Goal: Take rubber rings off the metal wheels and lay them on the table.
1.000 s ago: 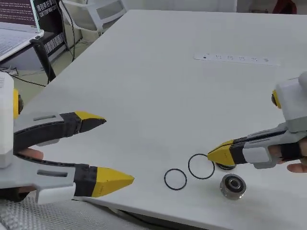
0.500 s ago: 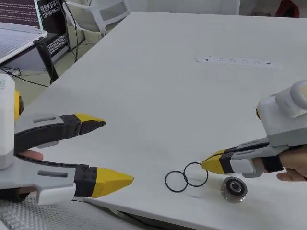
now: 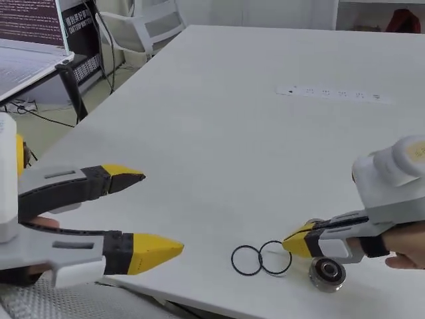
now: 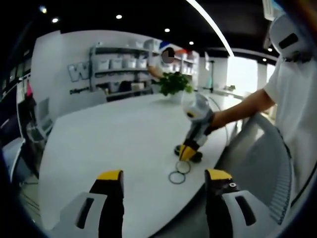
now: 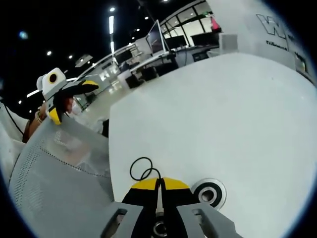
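My right gripper (image 3: 289, 243) is shut on a thin black rubber ring (image 3: 275, 258), holding it low over the white table (image 3: 252, 133) near the front edge. That ring overlaps a second black ring (image 3: 246, 260) lying flat to its left. A metal wheel (image 3: 327, 273) lies just right of the gripper's yellow tips. In the right gripper view the held ring (image 5: 143, 171) sticks out past the closed jaws, with one wheel (image 5: 209, 192) to the right and another wheel (image 5: 159, 228) under the jaws. My left gripper (image 3: 163, 212) hovers open at the front left, with nothing between its fingers.
A white power strip (image 3: 335, 94) lies far back on the table. A desk with a laptop (image 3: 26, 63) and a chair (image 3: 143, 30) stand off the table's left side. The table's front edge (image 3: 219, 299) runs just below the rings.
My right gripper has carried the ring left and down, away from the wheel, until it overlaps the lying ring. The left gripper has stayed in place; the head camera shifted slightly.
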Available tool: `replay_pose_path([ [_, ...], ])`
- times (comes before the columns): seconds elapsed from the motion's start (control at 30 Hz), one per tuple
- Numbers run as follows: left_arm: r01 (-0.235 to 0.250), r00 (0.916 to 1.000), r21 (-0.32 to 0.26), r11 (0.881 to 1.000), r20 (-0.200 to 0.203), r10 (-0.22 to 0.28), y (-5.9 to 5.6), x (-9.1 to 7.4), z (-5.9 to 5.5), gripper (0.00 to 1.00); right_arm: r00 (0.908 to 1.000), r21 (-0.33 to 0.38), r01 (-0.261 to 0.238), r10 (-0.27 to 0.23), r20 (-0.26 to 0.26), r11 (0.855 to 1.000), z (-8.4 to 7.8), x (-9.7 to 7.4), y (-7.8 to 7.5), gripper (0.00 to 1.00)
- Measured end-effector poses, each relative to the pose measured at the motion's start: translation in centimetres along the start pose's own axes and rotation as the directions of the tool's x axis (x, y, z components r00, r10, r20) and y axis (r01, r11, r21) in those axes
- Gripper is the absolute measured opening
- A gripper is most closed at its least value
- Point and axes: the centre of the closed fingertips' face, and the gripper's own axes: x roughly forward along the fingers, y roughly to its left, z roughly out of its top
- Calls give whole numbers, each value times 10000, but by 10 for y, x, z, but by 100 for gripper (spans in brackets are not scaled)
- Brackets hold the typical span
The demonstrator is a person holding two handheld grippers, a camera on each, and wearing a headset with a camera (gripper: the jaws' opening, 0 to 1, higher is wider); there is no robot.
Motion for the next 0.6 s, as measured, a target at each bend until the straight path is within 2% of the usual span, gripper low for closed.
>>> replay_pose_path([
  [0.2,-187,9998,-31,9998,106,187,3,-3,2,65,9996,-287,119,-127,-257,9995,-6,3,-4,0],
  [0.6,-361,9991,-106,9993,231,364,6,-6,4,64,9998,-123,180,-181,-86,9998,-4,2,-7,0],
])
